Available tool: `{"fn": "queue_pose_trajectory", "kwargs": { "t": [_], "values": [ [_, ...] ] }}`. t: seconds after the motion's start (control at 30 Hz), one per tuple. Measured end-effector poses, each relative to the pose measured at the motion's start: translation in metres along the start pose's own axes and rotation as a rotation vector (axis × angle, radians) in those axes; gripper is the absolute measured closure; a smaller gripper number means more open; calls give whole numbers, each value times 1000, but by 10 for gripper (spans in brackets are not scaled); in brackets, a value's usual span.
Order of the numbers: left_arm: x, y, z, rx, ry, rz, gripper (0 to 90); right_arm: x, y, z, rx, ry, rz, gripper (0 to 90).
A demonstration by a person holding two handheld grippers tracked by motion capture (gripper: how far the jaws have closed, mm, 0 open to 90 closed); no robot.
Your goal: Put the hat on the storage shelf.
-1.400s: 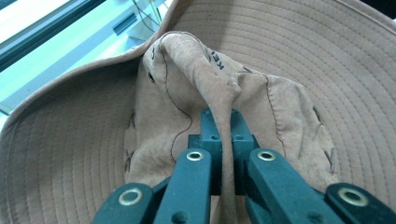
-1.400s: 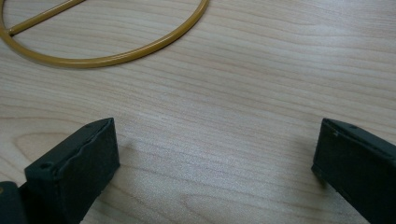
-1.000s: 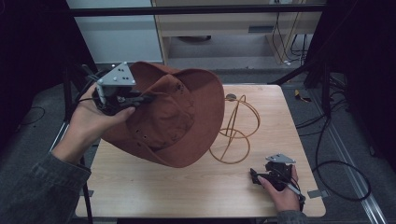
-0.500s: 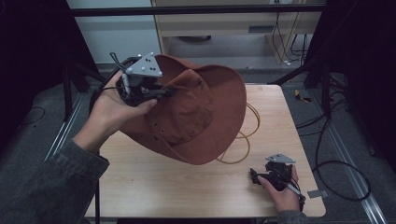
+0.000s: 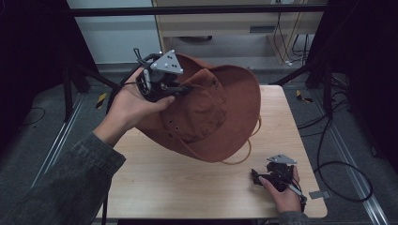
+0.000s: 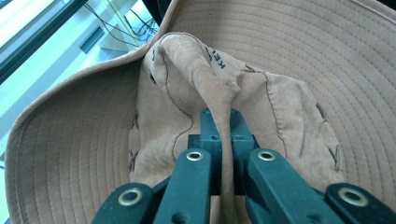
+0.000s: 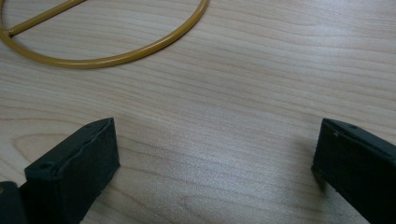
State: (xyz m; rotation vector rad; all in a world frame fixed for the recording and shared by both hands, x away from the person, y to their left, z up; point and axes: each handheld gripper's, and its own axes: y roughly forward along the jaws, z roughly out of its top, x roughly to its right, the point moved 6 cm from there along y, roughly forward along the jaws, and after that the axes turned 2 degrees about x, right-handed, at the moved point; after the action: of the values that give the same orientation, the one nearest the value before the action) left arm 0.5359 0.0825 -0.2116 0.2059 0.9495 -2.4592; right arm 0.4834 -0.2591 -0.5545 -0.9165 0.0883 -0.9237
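Brown suede hat [image 5: 213, 115], wide-brimmed, held in the air above the far left part of the counter [image 5: 187, 187], crown side toward the camera and tilted. Pinched at a fold of the crown by the left tool [image 6: 220, 119], jaws together on the cloth, brim spreading all round in the left gripper view. Below and behind it, a brass wire stand [image 5: 241, 157] resting on the counter, partly hidden by the brim; part of its round base also seen in the right gripper view [image 7: 116, 58]. By the look of things, the job is to set the hat on that stand: picked up and carried over it, so well along, but not yet lowered or seated, and the grip not yet let go. Left hand [image 5: 129, 101] raised off the far left edge, forearm in a grey-green sleeve [image 5: 61, 187] slanting up from the bottom left, wrist bent so the tool points across toward the hat. Right tool [image 5: 274, 176] low at the near right corner, jaws apart with bare wood between them, holding nothing, cradled in the right hand [image 5: 284, 194] close to the counter and just short of the stand.
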Motion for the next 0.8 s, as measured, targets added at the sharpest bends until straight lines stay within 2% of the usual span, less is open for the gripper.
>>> {"fn": "queue_pose_trajectory", "kwargs": {
  "t": [0.5, 0.8],
  "values": [
    [4, 15, 22, 8, 20, -9, 886, 0, 0, 0, 0, 0, 0, 4],
    [9, 22, 26, 2, 31, -18, 886, 0, 0, 0, 0, 1, 0, 4]
  ]
}}
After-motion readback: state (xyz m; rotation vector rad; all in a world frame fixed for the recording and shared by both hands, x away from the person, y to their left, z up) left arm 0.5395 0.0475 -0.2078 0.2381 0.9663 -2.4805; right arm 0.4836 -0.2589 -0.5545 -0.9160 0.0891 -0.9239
